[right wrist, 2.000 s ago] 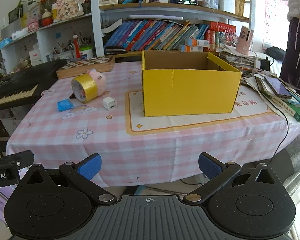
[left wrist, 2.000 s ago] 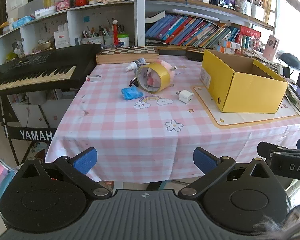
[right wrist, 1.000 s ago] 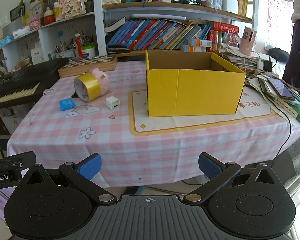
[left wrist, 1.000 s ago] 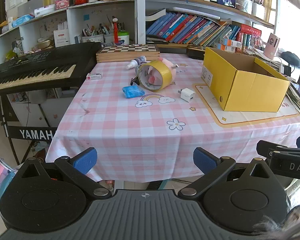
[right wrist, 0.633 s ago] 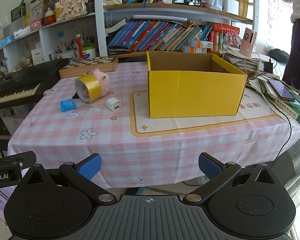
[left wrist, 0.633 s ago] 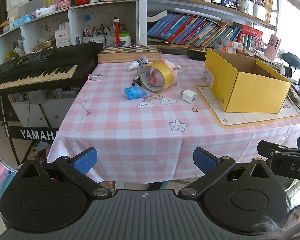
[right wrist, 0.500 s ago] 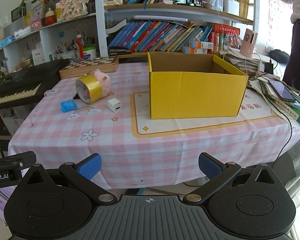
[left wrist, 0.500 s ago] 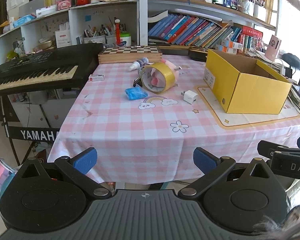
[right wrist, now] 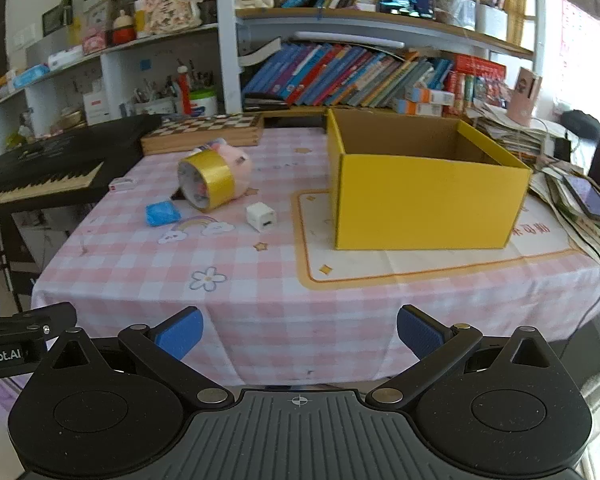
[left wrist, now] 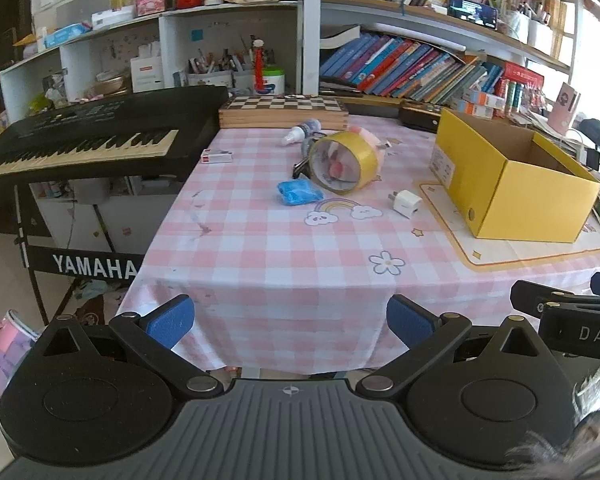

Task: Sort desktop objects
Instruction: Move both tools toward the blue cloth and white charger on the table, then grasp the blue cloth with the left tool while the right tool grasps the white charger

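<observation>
Yellow tape roll (left wrist: 346, 162) stands on edge, hole facing the left gripper (left wrist: 290, 320).

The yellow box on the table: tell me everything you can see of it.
The yellow box is open-topped corrugated cardboard, bright yellow outside and plain brown inside. It stands upright on a cream mat with an orange border, on the right part of the pink checked tablecloth. No contents show from these angles. The left wrist view shows a white label and a small round hole on one side. Neither gripper touches it.
</observation>
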The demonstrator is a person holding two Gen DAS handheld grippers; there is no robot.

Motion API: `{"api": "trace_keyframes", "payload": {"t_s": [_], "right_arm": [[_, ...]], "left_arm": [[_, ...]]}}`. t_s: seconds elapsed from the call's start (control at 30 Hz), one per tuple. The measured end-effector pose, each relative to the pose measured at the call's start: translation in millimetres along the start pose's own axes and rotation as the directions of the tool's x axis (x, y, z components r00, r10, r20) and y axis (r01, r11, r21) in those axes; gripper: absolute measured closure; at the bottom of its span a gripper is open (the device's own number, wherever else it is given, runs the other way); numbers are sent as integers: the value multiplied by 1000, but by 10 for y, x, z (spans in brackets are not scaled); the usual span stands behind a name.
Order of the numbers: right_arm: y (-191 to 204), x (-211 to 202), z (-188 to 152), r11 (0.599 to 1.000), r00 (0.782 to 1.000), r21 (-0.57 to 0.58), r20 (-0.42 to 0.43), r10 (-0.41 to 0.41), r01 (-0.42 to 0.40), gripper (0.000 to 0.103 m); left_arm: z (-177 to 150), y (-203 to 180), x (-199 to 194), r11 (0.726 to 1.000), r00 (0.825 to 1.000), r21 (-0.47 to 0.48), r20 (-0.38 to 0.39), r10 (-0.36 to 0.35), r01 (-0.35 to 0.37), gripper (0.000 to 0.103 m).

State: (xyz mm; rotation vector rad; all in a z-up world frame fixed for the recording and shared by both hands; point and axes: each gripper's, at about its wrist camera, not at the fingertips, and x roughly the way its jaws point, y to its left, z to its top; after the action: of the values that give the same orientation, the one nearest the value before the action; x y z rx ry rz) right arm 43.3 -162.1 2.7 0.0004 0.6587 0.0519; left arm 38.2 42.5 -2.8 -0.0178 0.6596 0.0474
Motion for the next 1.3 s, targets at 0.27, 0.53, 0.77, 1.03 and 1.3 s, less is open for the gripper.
{"api": "trace_keyframes", "payload": {"t_s": [0.27, 0.53, 0.77, 1.03, 1.3], "right_arm": [[85, 91, 49, 998, 999, -35, -1, 46, -46, 0], [103, 260, 94, 995, 996, -48, -22, 81, -82, 0], [91, 508, 202, 993, 993, -51, -45, 109, -111, 0], [177, 801, 413, 979, 986, -118, -44, 161, -165, 1], [256, 1135, 647, 971, 981, -146, -62, 182, -189, 21]], "left_arm": [[25, 25, 94, 1000, 1000, -12, -16, -6, 5, 0], [57, -20, 263, 1000, 999, 4, -47, -8, 8, 0], [153, 4, 499, 1000, 997, -18, -71, -16, 15, 1], [345, 72, 779, 998, 997, -58, -71, -3, -1, 3], [570, 53, 1086, 998, 998, -64, -68, -10, 6, 4]]}}
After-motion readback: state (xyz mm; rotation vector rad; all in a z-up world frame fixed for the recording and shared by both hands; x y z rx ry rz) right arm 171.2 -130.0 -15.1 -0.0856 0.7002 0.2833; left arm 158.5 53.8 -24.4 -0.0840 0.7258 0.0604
